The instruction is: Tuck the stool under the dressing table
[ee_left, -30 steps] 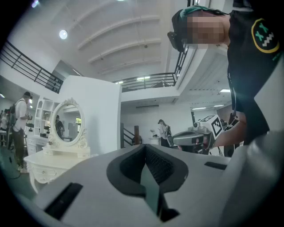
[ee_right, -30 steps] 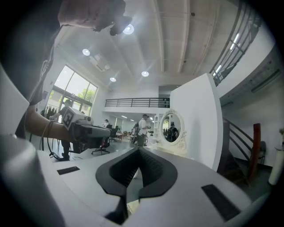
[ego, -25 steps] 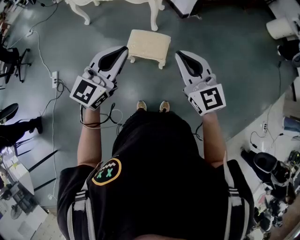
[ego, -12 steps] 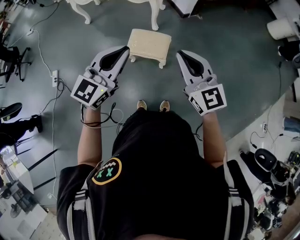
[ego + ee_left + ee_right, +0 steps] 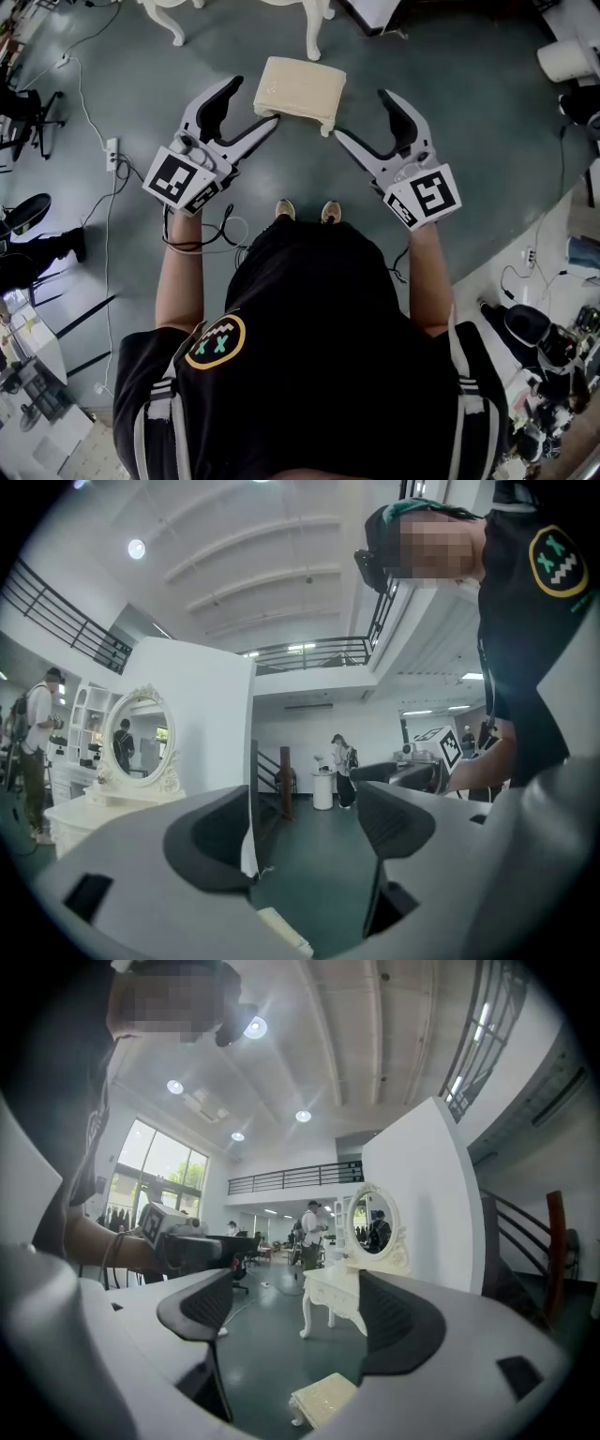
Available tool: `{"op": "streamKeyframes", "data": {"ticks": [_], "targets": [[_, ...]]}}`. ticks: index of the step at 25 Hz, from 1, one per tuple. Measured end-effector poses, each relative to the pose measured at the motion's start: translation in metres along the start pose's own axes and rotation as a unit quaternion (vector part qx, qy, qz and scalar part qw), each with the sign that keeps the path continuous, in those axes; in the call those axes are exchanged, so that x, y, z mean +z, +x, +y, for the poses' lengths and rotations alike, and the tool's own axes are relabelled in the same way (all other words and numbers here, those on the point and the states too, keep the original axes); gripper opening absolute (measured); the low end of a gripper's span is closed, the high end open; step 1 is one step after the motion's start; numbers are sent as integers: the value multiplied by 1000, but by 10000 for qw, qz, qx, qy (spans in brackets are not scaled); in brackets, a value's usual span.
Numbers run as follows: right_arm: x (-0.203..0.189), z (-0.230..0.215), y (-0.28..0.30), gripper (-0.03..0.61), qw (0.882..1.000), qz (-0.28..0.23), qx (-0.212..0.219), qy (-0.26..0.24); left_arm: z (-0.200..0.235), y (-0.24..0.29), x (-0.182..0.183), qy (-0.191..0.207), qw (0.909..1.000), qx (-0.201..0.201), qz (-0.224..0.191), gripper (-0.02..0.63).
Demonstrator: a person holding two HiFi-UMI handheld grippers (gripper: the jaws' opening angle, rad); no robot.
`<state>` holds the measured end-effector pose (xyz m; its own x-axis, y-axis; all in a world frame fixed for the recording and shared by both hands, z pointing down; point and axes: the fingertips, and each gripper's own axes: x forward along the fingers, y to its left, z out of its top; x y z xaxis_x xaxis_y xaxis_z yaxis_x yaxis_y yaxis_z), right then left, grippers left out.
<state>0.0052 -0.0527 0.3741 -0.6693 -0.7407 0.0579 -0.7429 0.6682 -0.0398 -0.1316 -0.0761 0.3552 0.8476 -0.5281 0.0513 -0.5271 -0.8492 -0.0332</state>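
Head view shows the stool (image 5: 300, 86) on the floor (image 5: 469, 141) short of the dressing table (image 5: 313, 28), ahead of left gripper (image 5: 251, 105) and right gripper (image 5: 366, 114), both empty with jaws just opening; an uneven push may skew it into a table leg.

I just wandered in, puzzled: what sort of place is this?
Probably a studio or lab hall: dressing table by a freestanding partition wall, power strip on the floor, mezzanine railing overhead.

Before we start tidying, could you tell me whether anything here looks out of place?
The stool stands on the open floor in front of the dressing table, clear of its legs rather than tucked underneath. Nothing looks spilled or damaged.
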Motion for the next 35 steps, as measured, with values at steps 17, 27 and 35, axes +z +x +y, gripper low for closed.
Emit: {"op": "streamKeyframes", "data": {"ticks": [17,27,35], "targets": [[-16,-1,-17,598,9990,377,-100,-230,-12,-11,-11,236,9988,72,418,546],[-91,1,-63,598,9882,1400,-522,326,-21,-24,-85,-316,9944,-18,1008,546],[-200,13,-98,598,9516,2429,-1029,1577,-23,-63,-204,-1392,9594,44,2452,546]]}}
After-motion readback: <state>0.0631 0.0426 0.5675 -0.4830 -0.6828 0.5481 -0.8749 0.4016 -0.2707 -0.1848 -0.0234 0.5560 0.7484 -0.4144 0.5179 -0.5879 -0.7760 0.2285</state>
